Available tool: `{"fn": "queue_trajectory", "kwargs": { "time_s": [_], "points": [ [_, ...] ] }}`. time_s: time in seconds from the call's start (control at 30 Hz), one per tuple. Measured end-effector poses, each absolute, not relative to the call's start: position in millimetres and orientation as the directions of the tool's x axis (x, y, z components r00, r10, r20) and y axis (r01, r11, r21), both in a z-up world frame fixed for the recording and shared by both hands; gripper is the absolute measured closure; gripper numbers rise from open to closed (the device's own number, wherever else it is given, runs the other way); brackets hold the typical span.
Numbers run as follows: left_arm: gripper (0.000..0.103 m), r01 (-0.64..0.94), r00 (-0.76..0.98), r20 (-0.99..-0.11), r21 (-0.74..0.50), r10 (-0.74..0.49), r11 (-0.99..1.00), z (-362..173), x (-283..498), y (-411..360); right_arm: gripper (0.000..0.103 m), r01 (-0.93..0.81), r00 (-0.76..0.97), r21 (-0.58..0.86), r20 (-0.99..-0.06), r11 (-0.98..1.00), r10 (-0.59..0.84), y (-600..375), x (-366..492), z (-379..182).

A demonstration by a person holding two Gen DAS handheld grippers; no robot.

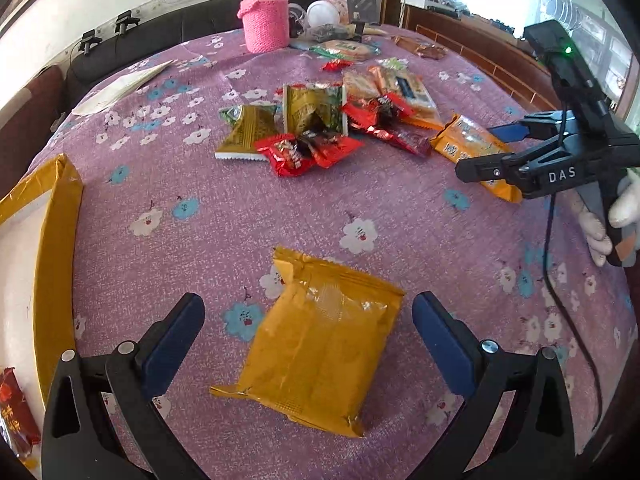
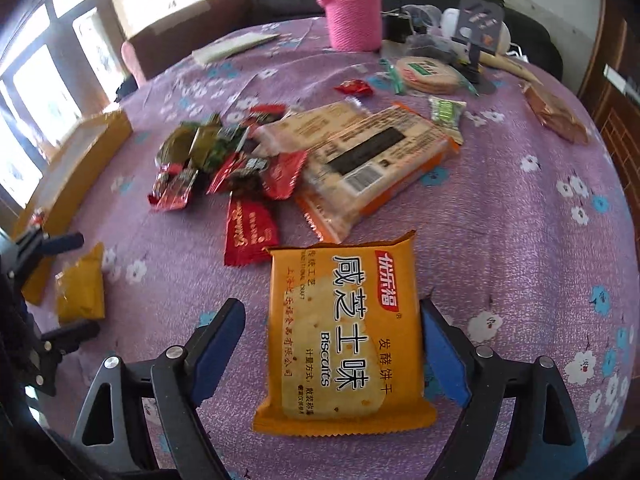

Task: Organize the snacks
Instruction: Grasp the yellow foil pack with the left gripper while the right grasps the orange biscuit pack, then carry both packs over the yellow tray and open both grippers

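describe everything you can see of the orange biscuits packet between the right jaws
The orange biscuits packet is a flat, sealed, glossy plastic pouch with crimped ends, white Chinese lettering, the word Biscuits and a cracker picture. It lies face up on the purple floral tablecloth, between the open right gripper jaws; the right-hand jaw sits at its edge.

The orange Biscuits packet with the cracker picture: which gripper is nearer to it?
Right. The right gripper stands open astride the Biscuits packet, a finger on each side. The left gripper is off across the cloth, open around a plain yellow packet.
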State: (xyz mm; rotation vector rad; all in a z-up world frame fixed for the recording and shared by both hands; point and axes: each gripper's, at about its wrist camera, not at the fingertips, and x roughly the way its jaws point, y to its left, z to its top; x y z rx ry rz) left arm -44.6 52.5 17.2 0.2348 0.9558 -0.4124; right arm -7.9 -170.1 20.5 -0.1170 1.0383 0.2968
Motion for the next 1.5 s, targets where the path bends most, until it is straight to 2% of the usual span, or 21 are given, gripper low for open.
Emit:
{"fn": "queue_trajectory", "kwargs": {
  "time_s": [0.07,0.1,0.17,0.2,0.23,0.27,0.47,0.7,0.87,1.07,1.2,1.37,1.5],
  "points": [
    [0.001,0.429,0.497,-0.839,0.014,-0.223,0.903,14,-44,52,0.015,-0.283,0.48,0.014,-0.864,0.959,0.154,-166,-8,19],
    [0.008,0.419,0.498,-0.839,0.008,-0.222,0.908,14,-43,54,0.015,-0.271,0.484,0.009,-0.863,0.963,0.145,-165,-7,19],
    [0.024,0.395,0.511,-0.831,0.003,-0.218,0.919,16,-43,59,0.015,-0.246,0.492,0.009,-0.861,0.969,0.133,-166,-6,19],
    [0.043,0.385,0.518,-0.827,-0.001,-0.217,0.923,18,-44,61,0.016,-0.231,0.497,0.002,-0.859,0.973,0.12,-166,-7,19],
    [0.047,0.379,0.516,-0.827,-0.014,-0.223,0.925,20,-45,64,0.021,-0.22,0.5,0.003,-0.858,0.975,0.116,-166,-7,20],
    [0.056,0.37,0.51,-0.827,-0.036,-0.236,0.928,22,-46,68,0.031,-0.21,0.507,0.005,-0.854,0.978,0.113,-167,-9,22],
    [0.057,0.34,0.531,-0.788,-0.139,-0.311,0.93,39,-64,93,0.031,-0.174,0.51,0.031,-0.852,0.984,0.117,-165,-28,29],
    [0.057,0.269,0.645,-0.676,-0.235,-0.356,0.934,105,-92,155,0.032,-0.272,0.573,0.108,-0.78,0.956,0.251,-127,-61,92],
    [0.057,0.141,0.728,-0.628,-0.253,-0.274,0.957,152,-86,226,0.032,-0.406,0.581,0.179,-0.706,0.896,0.404,-63,-69,154],
    [0.057,-0.048,0.734,-0.672,-0.194,-0.097,0.98,171,-45,301,0.032,-0.533,0.497,0.325,-0.627,0.781,0.6,31,-45,205],
    [0.057,-0.157,0.712,-0.702,-0.178,-0.013,0.972,142,-14,341,0.032,-0.56,0.424,0.371,-0.64,0.741,0.641,102,-15,185],
    [0.057,-0.232,0.631,-0.774,-0.241,-0.043,0.942,81,12,369,0.032,-0.555,0.345,0.356,-0.724,0.752,0.597,179,11,120],
    [0.057,-0.264,0.595,-0.802,-0.252,-0.049,0.931,56,21,379,0.032,-0.559,0.31,0.32,-0.775,0.765,0.551,220,25,79]
  ]
}}
